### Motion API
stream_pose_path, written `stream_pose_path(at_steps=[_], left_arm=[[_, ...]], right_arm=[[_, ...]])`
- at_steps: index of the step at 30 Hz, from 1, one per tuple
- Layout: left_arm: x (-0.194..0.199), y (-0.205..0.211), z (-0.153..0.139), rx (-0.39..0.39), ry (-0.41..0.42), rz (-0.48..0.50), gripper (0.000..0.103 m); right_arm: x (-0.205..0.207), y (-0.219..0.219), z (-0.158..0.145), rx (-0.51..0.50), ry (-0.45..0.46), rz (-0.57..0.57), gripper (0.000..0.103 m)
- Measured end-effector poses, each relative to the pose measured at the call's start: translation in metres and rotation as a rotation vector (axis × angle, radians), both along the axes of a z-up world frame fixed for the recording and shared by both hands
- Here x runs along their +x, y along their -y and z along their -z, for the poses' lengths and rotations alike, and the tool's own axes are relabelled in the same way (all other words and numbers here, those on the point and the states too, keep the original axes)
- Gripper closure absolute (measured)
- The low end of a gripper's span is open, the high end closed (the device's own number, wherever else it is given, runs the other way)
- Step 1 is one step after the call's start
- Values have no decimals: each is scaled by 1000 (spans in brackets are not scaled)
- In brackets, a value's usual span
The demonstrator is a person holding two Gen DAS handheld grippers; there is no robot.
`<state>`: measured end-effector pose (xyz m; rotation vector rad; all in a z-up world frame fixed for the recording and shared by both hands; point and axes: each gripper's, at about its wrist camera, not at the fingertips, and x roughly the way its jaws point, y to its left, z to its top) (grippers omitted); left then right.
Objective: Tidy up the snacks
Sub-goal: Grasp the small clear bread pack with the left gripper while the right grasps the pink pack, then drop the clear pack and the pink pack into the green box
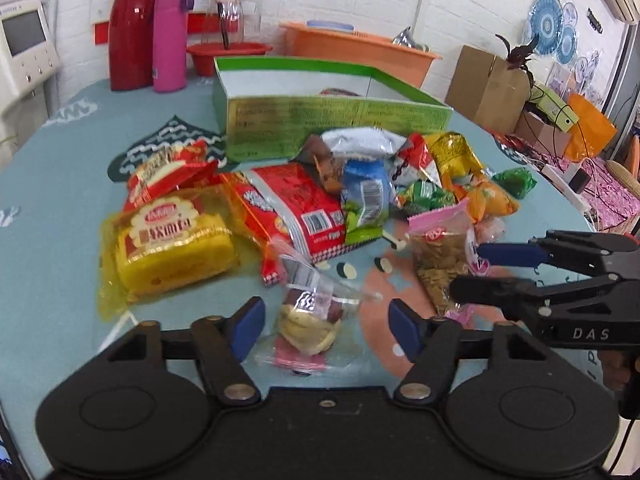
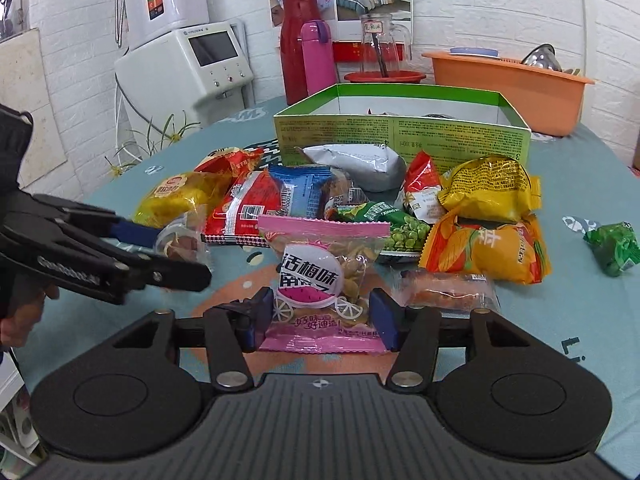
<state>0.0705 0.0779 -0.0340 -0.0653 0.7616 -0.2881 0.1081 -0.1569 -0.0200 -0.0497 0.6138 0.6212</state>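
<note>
Both grippers down over snack packets, neither gripped yet.
My left gripper (image 1: 326, 322) straddles the clear packet (image 1: 308, 320); my right gripper (image 2: 320, 316) brackets the pink packet (image 2: 322, 292). Jaws wide. Next: squeeze, lift into the green box (image 2: 400, 140) behind the pile on the bench (image 1: 60, 184).

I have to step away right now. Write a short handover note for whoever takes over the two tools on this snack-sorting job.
Left tool: open, straddling a small clear packet on the table, not gripping.
Right tool: open, around the pink seed bag, pads not yet pressing.
Snack pile lies on the tablecloth in front of the green box; one green packet sits apart to the right.
Done: box seems to hold a few items, mostly hidden.
Left: close on both packets, box them, then the remaining pile.
</note>
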Motion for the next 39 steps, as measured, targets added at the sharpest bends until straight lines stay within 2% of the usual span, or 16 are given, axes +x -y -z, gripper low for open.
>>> stream_pose_path(at_steps=[5,7,8,10,14,17,22,26,30,35,39], left_arm=[[-2,-7,-1,-27,1,-24,8],[0,-5,-1,-23,1,-21,16],[0,-4,-1,-16,4,-20,22],[1,-5,-2,-52,-5,-19,27],[-4,-7,-12,-141,-6,-3,31],[-9,-3,-30,-168,35,19,32],[-4,0,-72,-206,152,31,32],[13,0,-103,-222,241,10,31],[44,-2,-118,-247,266,-16,31],[90,-3,-119,-239,281,-57,31],[128,-6,-109,-248,253,-74,31]], right_arm=[[8,-7,2,2,3,8,8],[10,-9,3,10,2,10,8],[10,-9,5,12,2,9,13],[10,-7,8,26,-2,2,20],[5,-4,-2,25,-4,-2,28],[0,0,-17,47,21,-23,28],[3,3,-51,71,119,-19,28],[21,3,-76,90,189,9,28],[48,5,-96,114,241,56,28],[87,8,-104,120,292,134,28],[122,12,-99,128,278,190,28]])
